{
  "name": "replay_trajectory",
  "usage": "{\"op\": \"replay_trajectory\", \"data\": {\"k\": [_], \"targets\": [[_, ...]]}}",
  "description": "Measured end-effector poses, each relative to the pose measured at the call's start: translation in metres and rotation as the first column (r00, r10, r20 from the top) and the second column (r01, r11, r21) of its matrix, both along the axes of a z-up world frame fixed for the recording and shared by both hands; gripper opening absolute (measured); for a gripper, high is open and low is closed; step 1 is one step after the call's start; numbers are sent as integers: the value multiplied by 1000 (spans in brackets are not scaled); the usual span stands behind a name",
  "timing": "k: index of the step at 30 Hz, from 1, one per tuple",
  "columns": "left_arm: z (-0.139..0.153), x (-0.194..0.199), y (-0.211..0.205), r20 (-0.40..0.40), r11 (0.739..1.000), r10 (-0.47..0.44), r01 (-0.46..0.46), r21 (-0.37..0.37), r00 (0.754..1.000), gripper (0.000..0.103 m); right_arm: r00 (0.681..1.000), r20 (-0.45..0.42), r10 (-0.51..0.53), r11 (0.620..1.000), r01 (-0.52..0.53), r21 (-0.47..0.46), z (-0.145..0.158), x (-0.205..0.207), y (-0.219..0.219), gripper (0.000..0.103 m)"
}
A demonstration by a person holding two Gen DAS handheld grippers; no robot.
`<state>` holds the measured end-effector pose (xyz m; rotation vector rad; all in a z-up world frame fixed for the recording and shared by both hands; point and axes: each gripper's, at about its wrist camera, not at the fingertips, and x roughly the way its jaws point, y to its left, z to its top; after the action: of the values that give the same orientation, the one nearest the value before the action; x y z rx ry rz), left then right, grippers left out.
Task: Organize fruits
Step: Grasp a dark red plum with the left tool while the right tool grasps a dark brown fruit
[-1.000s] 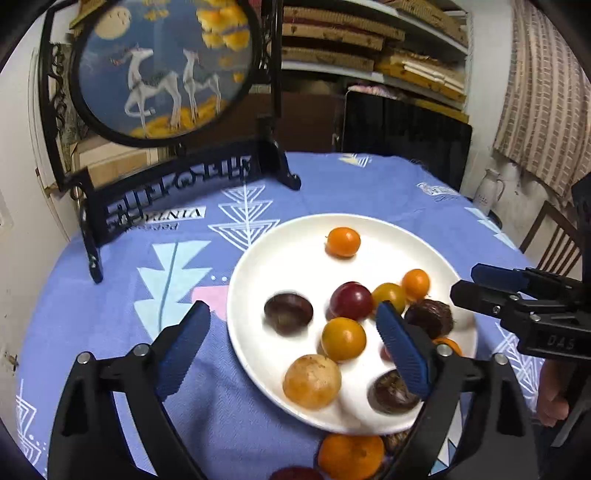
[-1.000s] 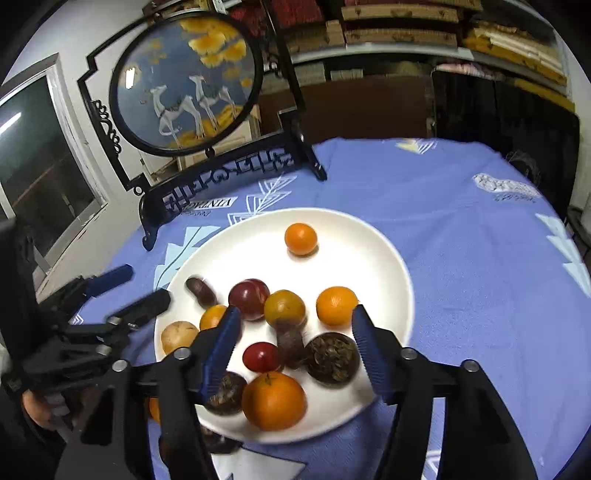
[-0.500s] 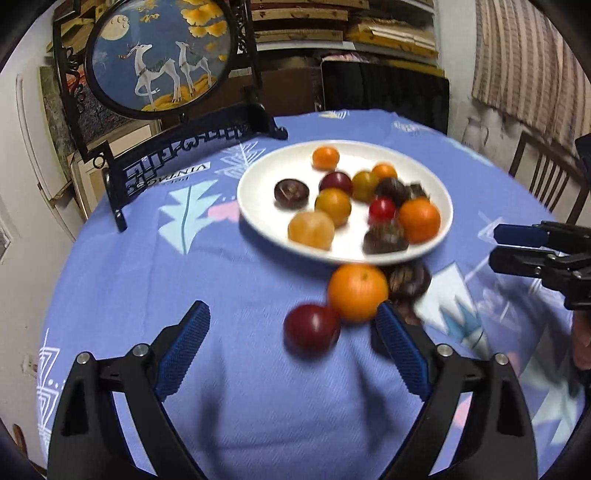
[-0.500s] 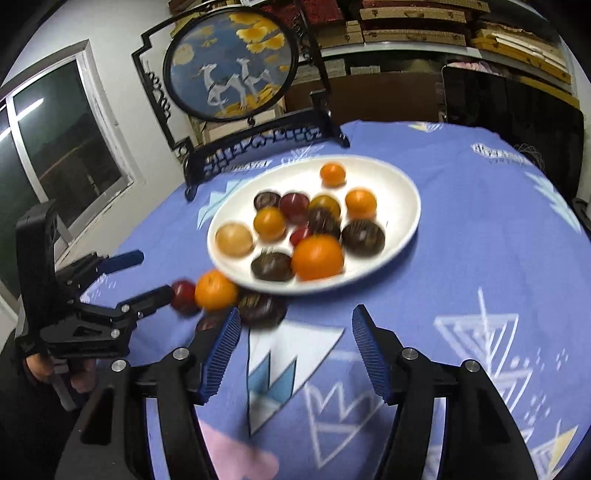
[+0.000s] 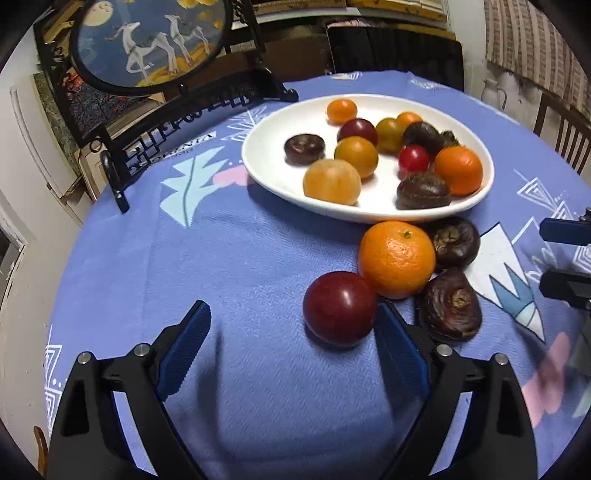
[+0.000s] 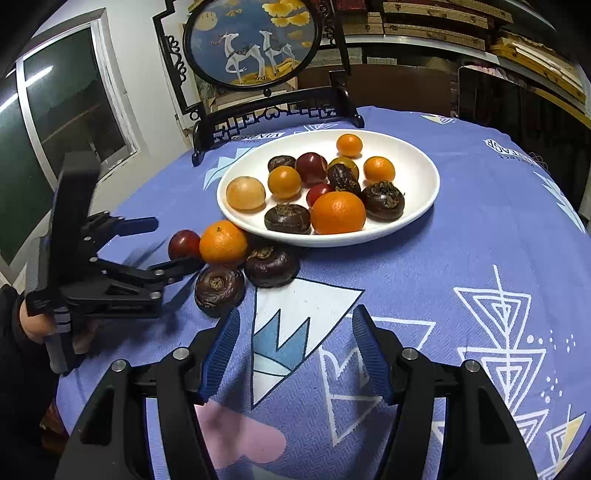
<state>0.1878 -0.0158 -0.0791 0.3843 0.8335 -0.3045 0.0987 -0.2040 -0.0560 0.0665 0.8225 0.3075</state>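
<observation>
A white plate (image 5: 476,199) (image 6: 424,177) holds several fruits: oranges, red plums and dark water chestnuts. In front of it on the blue cloth lie a red plum (image 5: 339,308) (image 6: 183,243), an orange (image 5: 397,258) (image 6: 223,242) and two dark chestnuts (image 5: 450,309) (image 6: 271,265). My left gripper (image 5: 293,341) (image 6: 173,245) is open and empty, its right finger beside the red plum. My right gripper (image 6: 295,349) is open and empty over the cloth, short of the loose fruits; its fingertips (image 5: 561,230) show in the left wrist view.
A round painted deer screen on a black stand (image 5: 147,48) (image 6: 255,48) stands behind the plate. The round table's edge (image 5: 66,258) curves at the left. A window (image 6: 66,110) is left, shelves (image 6: 480,29) and a chair (image 5: 565,136) behind.
Both grippers have pulled back from over the plate and dropped lower. The loose fruits in front of the plate have come into full view, the left gripper now closing in on the red plum.
</observation>
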Motion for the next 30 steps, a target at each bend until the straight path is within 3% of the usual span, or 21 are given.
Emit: {"op": "replay_trajectory", "data": {"k": [1,3,4,6,13,16,25,30], "targets": [[-3,0,-3,-11,1000,-19,19,0,1000,75,1000,3,10,1000,-10,-9,0,-1,3,64],[-1,-4,-7,-14,997,-69,68,-21,998,40,1000,6,26,999,-26,-21,0,-2,7,64],[-2,-9,-11,-13,995,-100,100,-21,995,38,1000,5,31,999,-31,-24,-1,-2,8,64],[-3,-14,-14,16,995,-102,102,7,995,37,999,1,41,999,-41,-34,-1,-1,11,64],[18,-8,20,17,984,-9,12,-177,1000,37,994,-38,107,992,-109,-60,-5,0,43,56],[22,-6,31,13,977,29,-26,-212,999,37,991,-37,125,988,-128,-91,-4,6,64,56],[21,-4,36,1,974,33,-32,-224,999,38,995,-83,58,980,-73,-183,-12,34,100,54],[21,-4,36,-3,974,39,-38,-221,999,38,996,-84,39,983,-53,-175,-14,39,101,50]]}}
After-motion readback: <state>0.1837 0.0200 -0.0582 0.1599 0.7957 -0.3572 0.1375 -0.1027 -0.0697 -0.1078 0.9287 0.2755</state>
